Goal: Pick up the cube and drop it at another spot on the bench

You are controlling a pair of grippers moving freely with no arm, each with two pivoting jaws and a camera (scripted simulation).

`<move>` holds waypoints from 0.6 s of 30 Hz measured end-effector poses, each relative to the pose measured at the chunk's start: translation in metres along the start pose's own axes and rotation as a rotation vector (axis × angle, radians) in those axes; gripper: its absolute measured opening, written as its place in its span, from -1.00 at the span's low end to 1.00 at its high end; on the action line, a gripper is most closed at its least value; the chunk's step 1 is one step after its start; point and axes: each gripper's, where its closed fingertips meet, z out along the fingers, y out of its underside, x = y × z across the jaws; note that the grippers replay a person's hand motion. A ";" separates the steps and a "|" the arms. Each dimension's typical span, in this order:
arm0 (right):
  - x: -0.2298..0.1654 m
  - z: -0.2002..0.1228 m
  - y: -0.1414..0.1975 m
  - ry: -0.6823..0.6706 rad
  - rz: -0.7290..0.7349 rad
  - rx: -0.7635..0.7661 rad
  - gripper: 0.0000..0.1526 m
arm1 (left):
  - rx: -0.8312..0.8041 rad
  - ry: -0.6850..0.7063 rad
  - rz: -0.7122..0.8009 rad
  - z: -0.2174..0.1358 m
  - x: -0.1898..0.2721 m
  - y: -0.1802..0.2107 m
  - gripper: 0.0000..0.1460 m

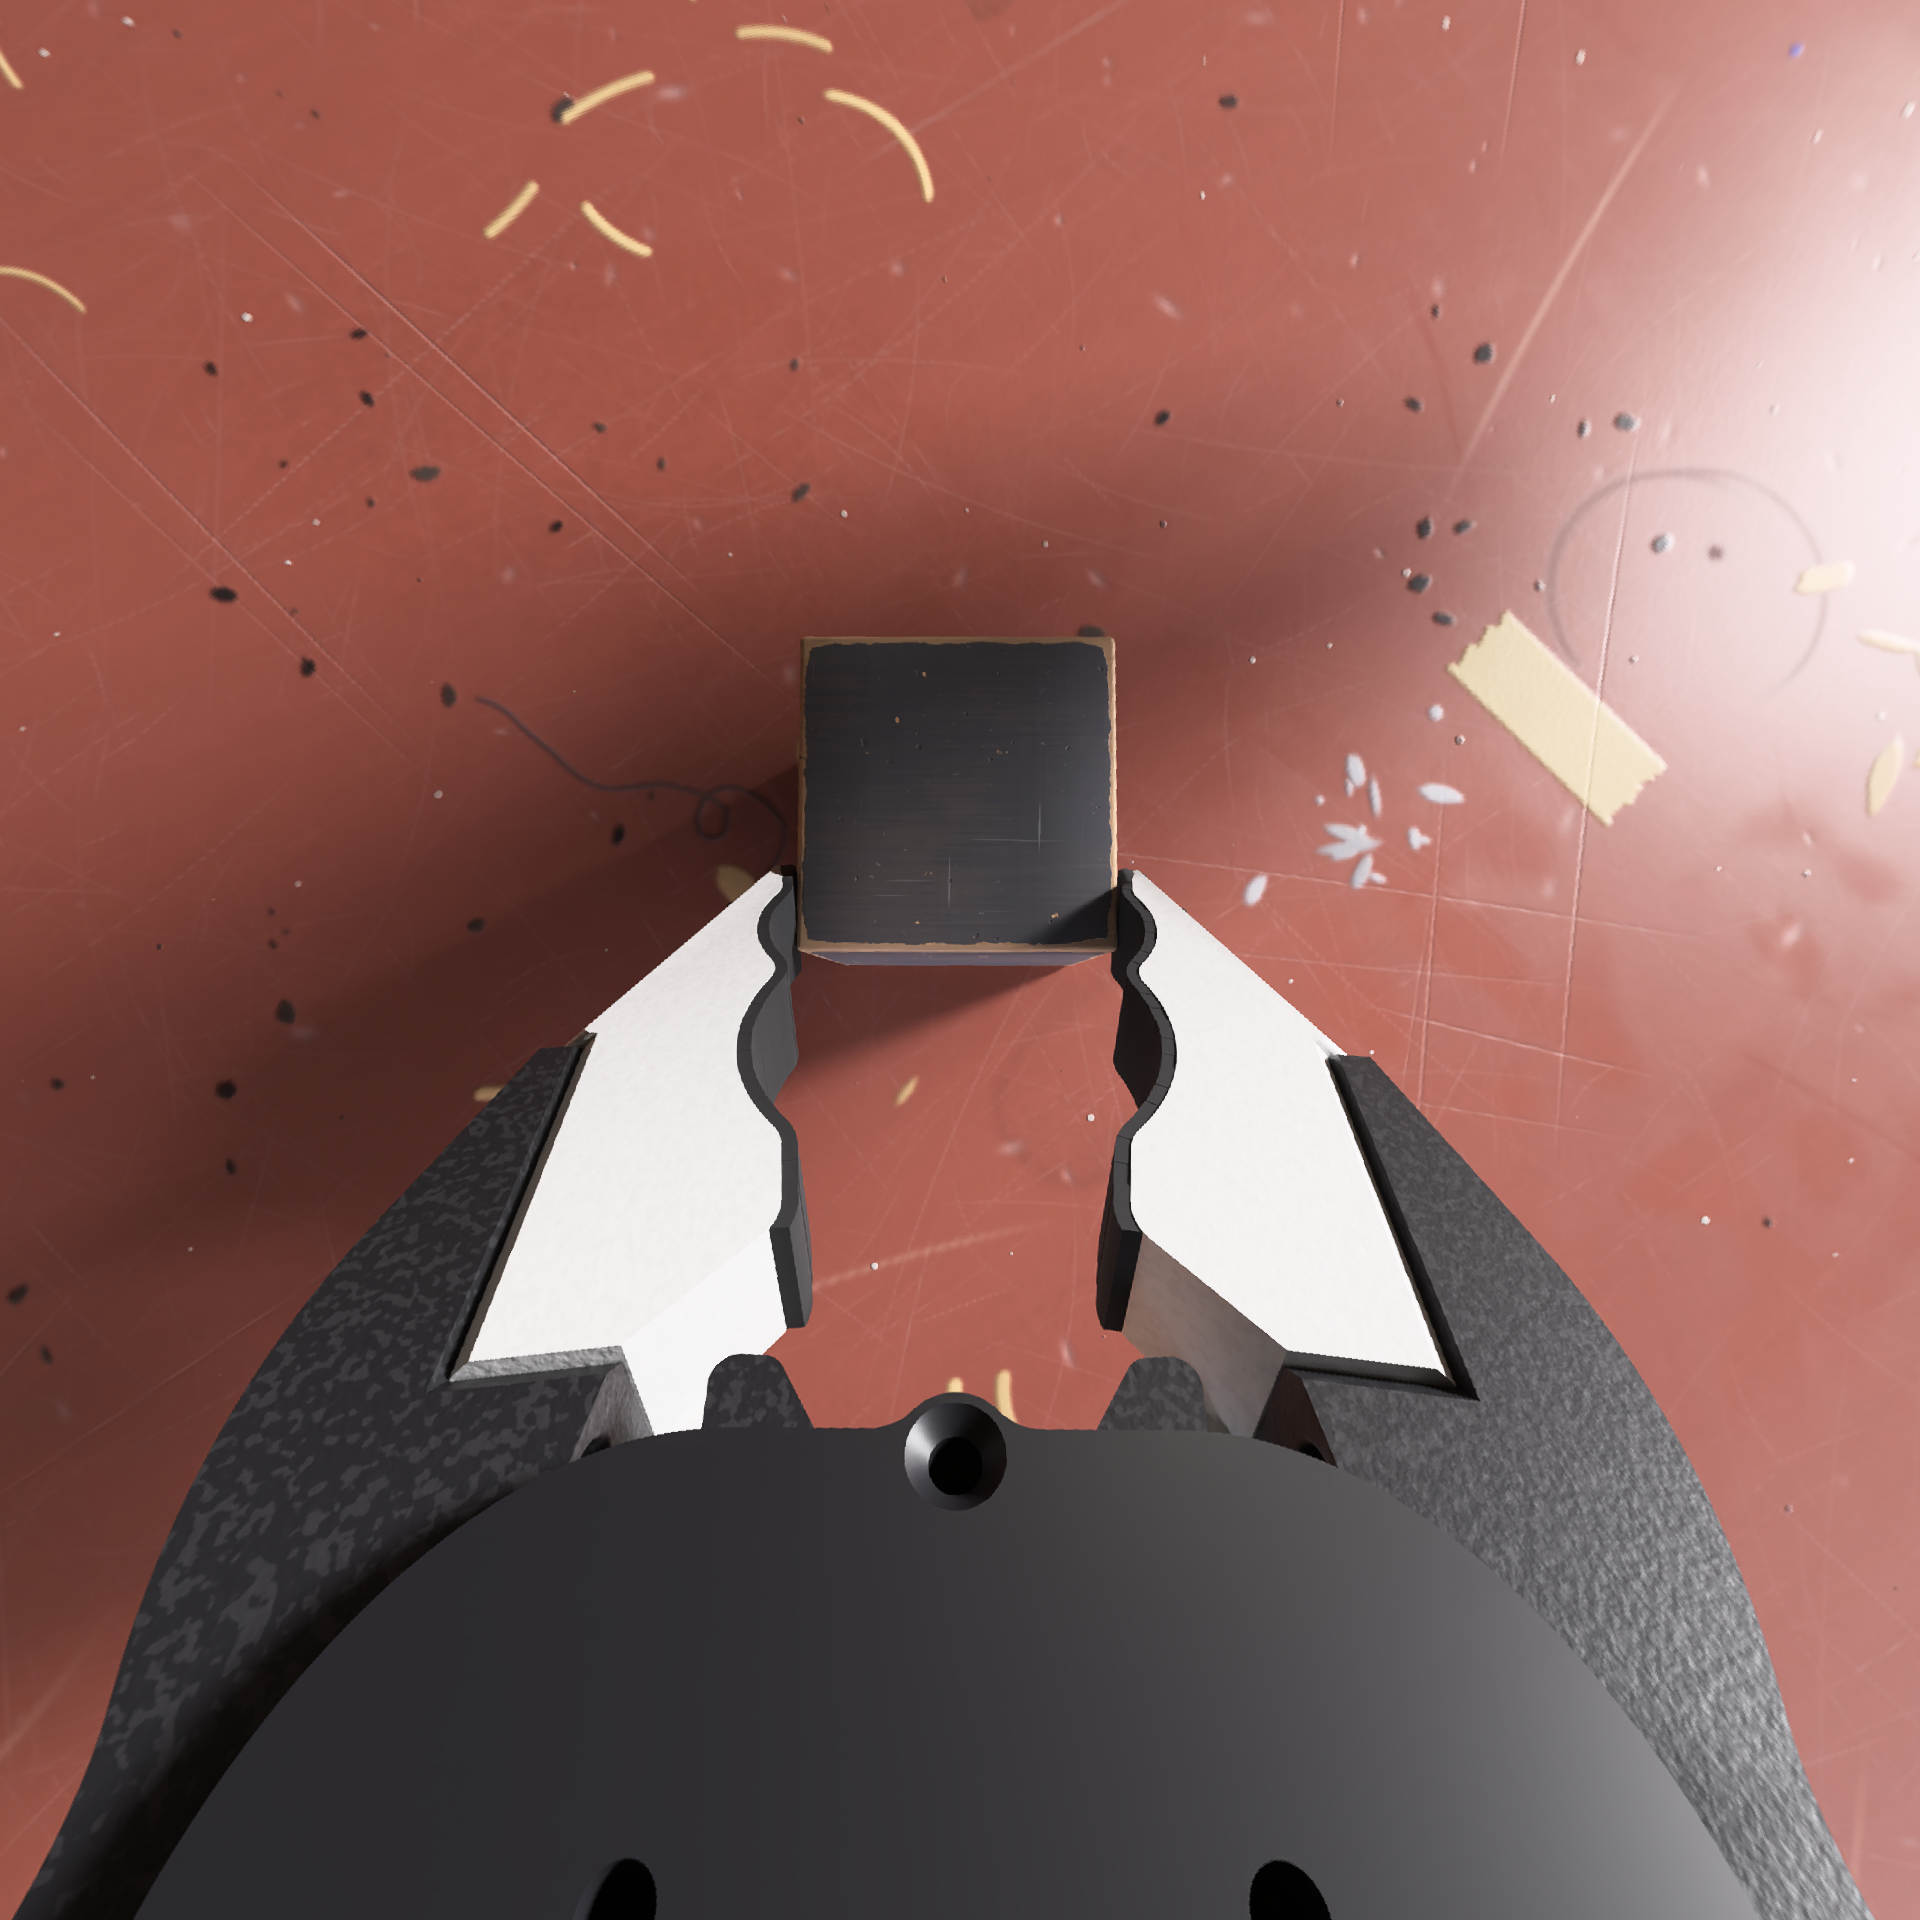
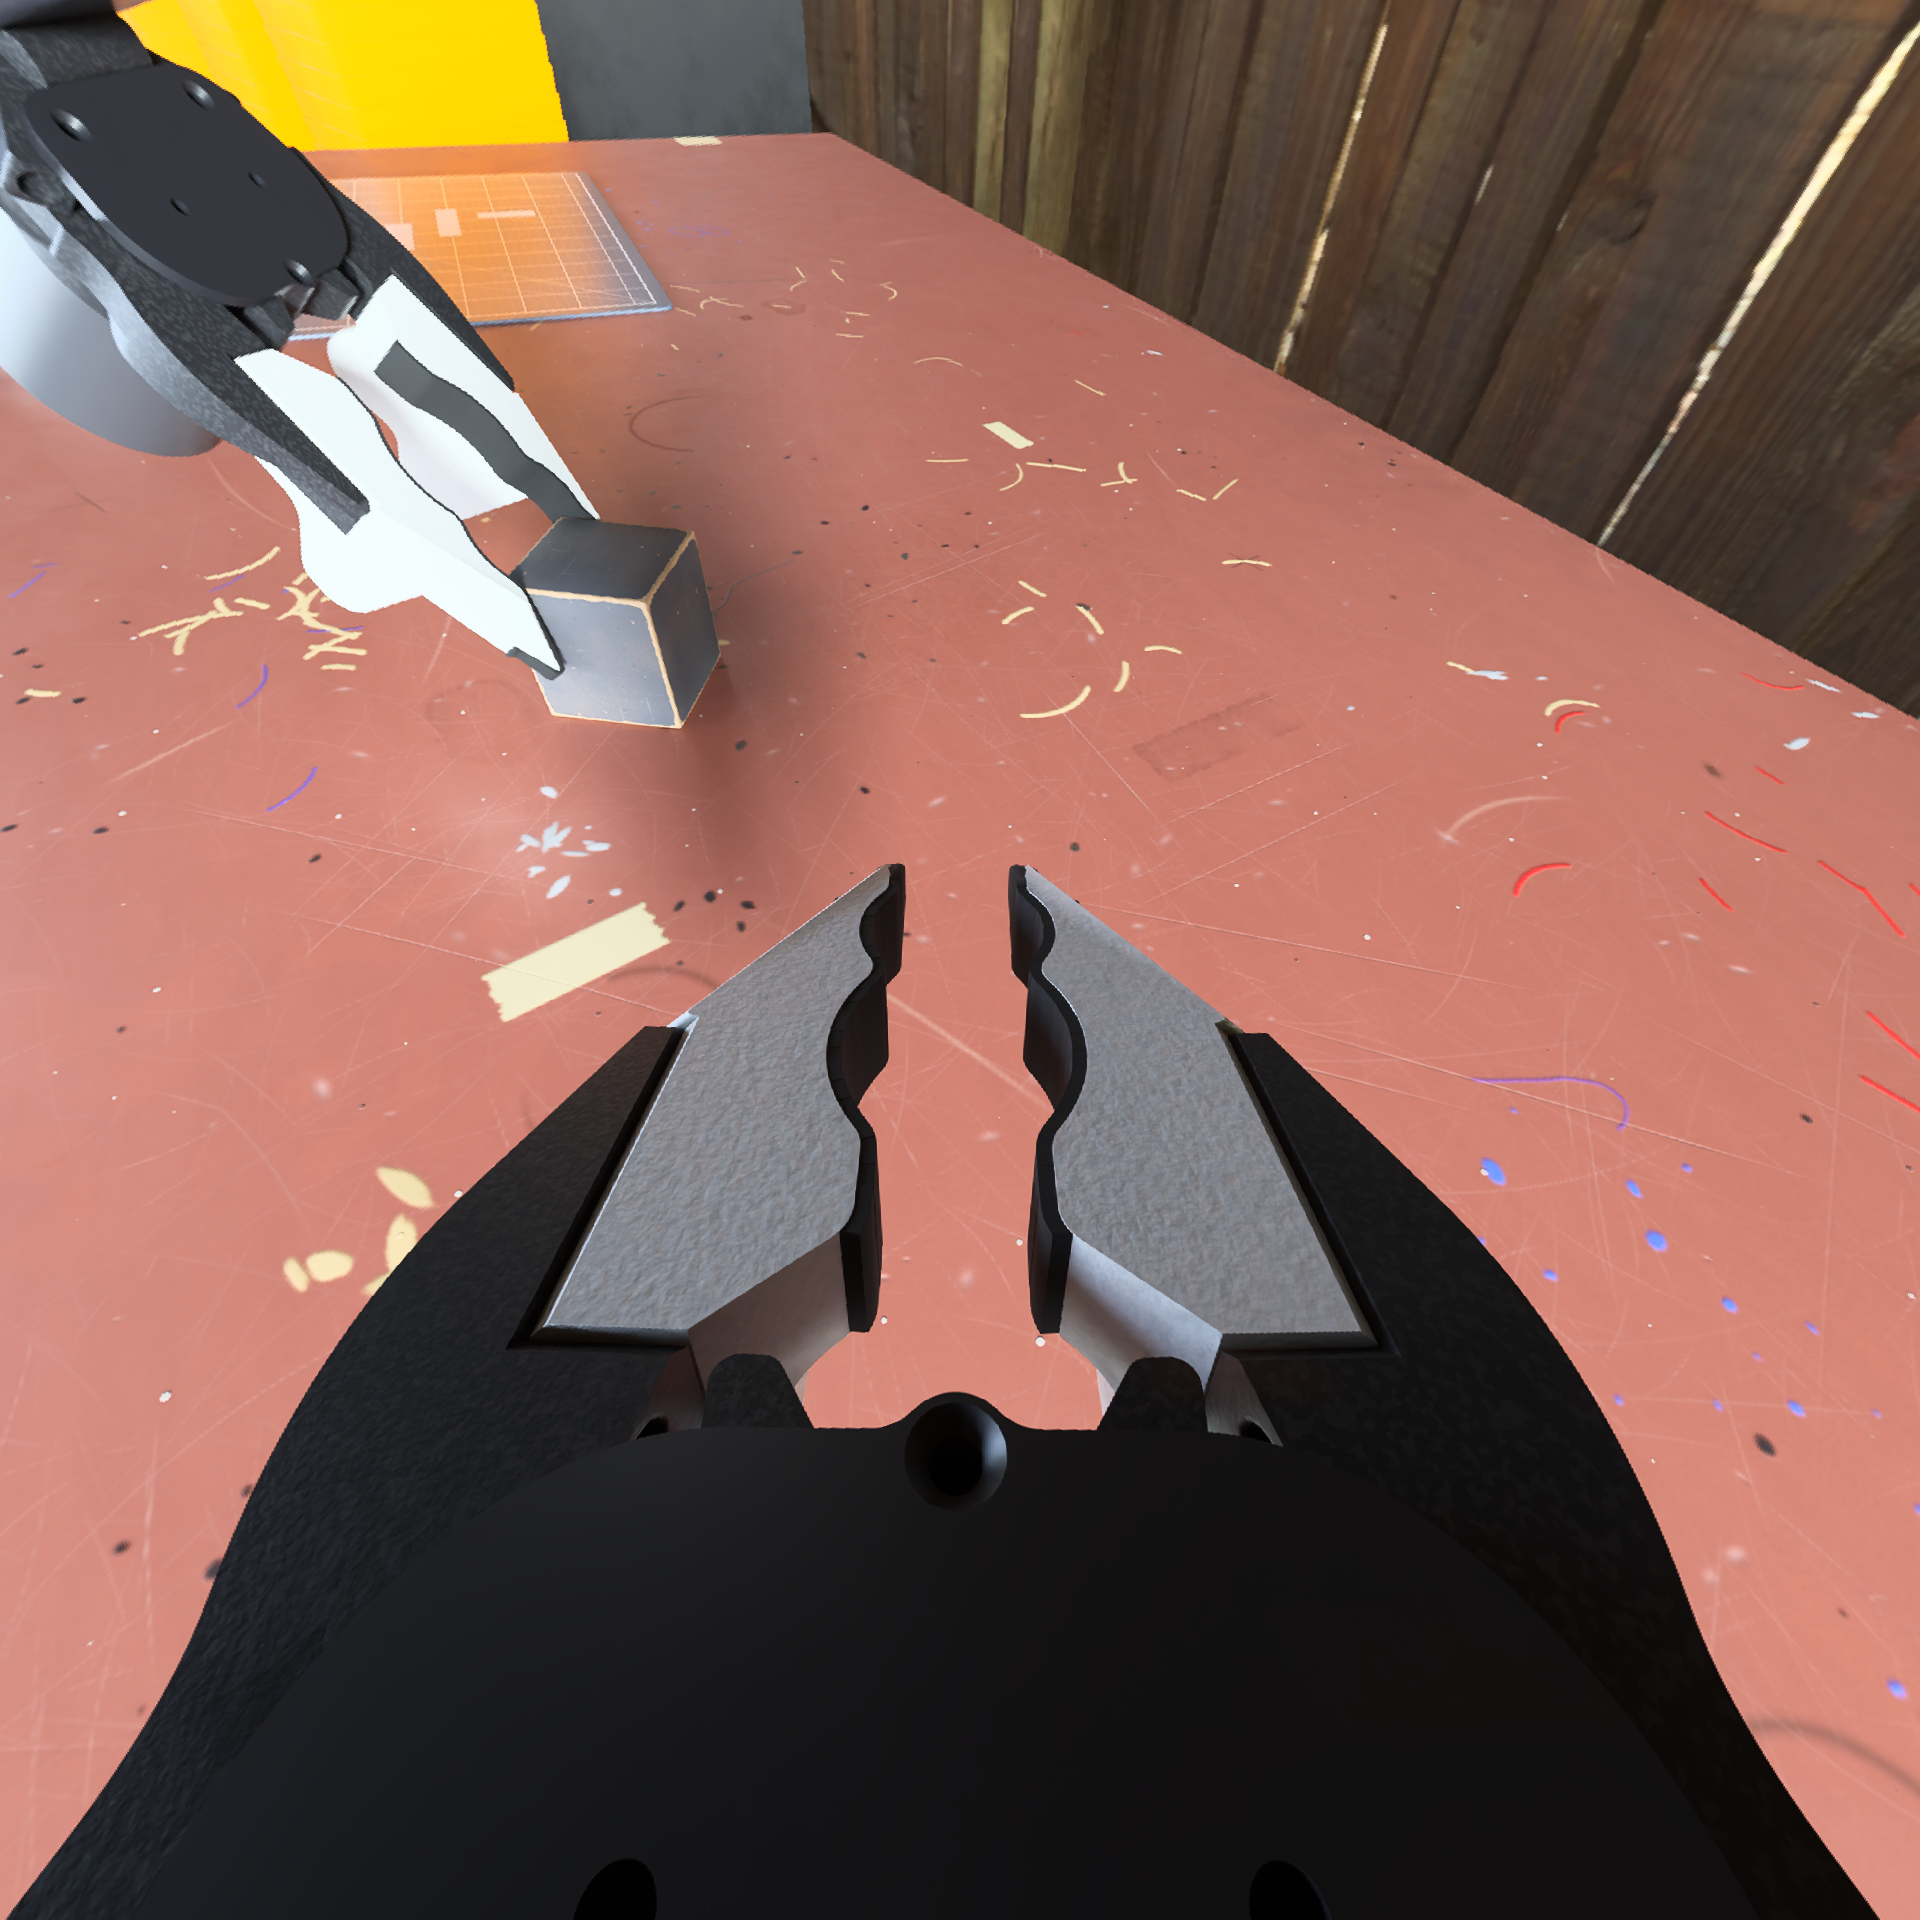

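A dark cube (image 1: 956, 779) with worn tan edges sits on the red bench (image 1: 416, 623). My left gripper (image 1: 956, 904) has its two fingertips pressed against the cube's left and right sides, near its closer edge. In the right wrist view the same cube (image 2: 623, 644) rests on the bench (image 2: 1247, 831) at the upper left, with the left gripper (image 2: 561, 587) reaching down on it from the left. My right gripper (image 2: 956, 894) hovers over the bench nearer to me, empty, its jaws a narrow gap apart.
A gridded cutting mat (image 2: 520, 244) lies at the far end, with a grey cylinder (image 2: 83, 364) at the left. A wooden plank wall (image 2: 1455, 208) runs along the bench's right edge. A tape strip (image 2: 577, 961) and shavings litter the surface.
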 end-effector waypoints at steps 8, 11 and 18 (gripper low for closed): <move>0.000 -0.001 -0.002 -0.001 0.000 0.007 -0.74 | 0.029 0.020 0.105 0.015 0.016 -0.013 -0.16; -0.001 -0.002 -0.002 -0.005 -0.001 0.008 -0.74 | 0.119 0.031 0.148 0.013 0.025 -0.031 -0.16; -0.002 -0.002 0.000 -0.047 -0.020 0.012 -0.69 | 0.305 0.091 0.250 0.009 0.050 -0.062 -0.16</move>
